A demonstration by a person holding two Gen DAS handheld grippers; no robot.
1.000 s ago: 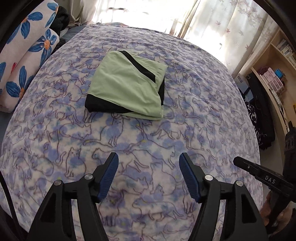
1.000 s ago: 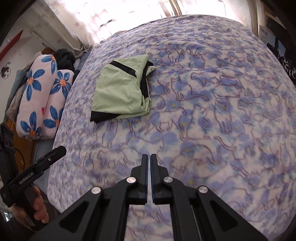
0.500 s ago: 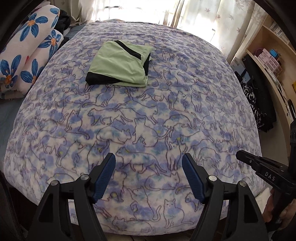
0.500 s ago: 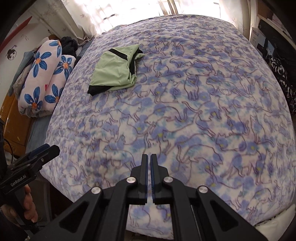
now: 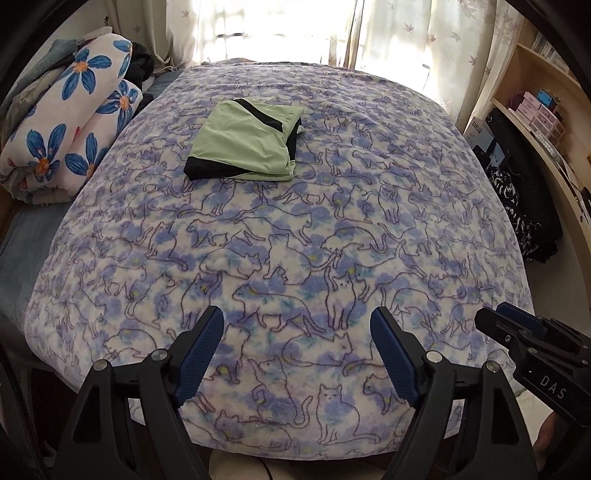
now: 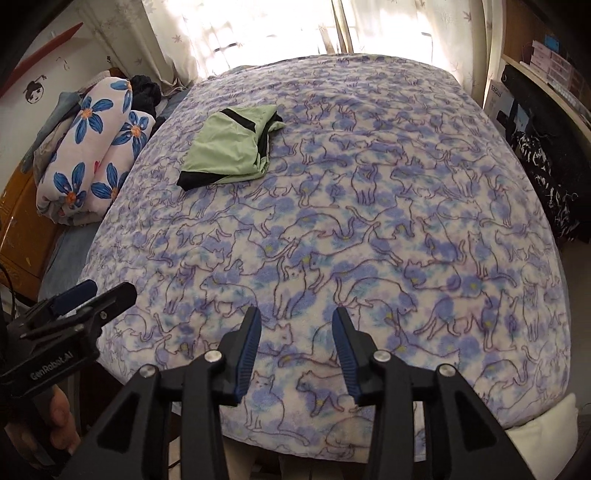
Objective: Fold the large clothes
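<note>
A light green garment with black trim (image 5: 245, 146) (image 6: 227, 149) lies folded into a compact rectangle on the far left part of the bed. Both grippers hang over the near edge of the cat-print blanket (image 5: 295, 258) (image 6: 369, 221), well short of the garment. My left gripper (image 5: 297, 325) has its jaws opening wide, with nothing between the blue pads. My right gripper (image 6: 295, 325) is also opening, and its jaws hold nothing. Each gripper shows at the edge of the other's view, the right gripper (image 5: 517, 328) and the left gripper (image 6: 92, 295).
A rolled quilt with blue flowers (image 5: 66, 129) (image 6: 96, 147) lies left of the bed beside dark clothes. Curtains (image 5: 295, 29) hang behind the bed. Shelves with boxes (image 5: 535, 107) and a black patterned bag (image 5: 517, 206) stand at the right. A hand (image 6: 59, 417) holds the left gripper's handle.
Both grippers have pulled back from the folded garment to the bed's near edge. The right gripper's jaws, shut before, now stand apart. The left jaws have widened a little.
</note>
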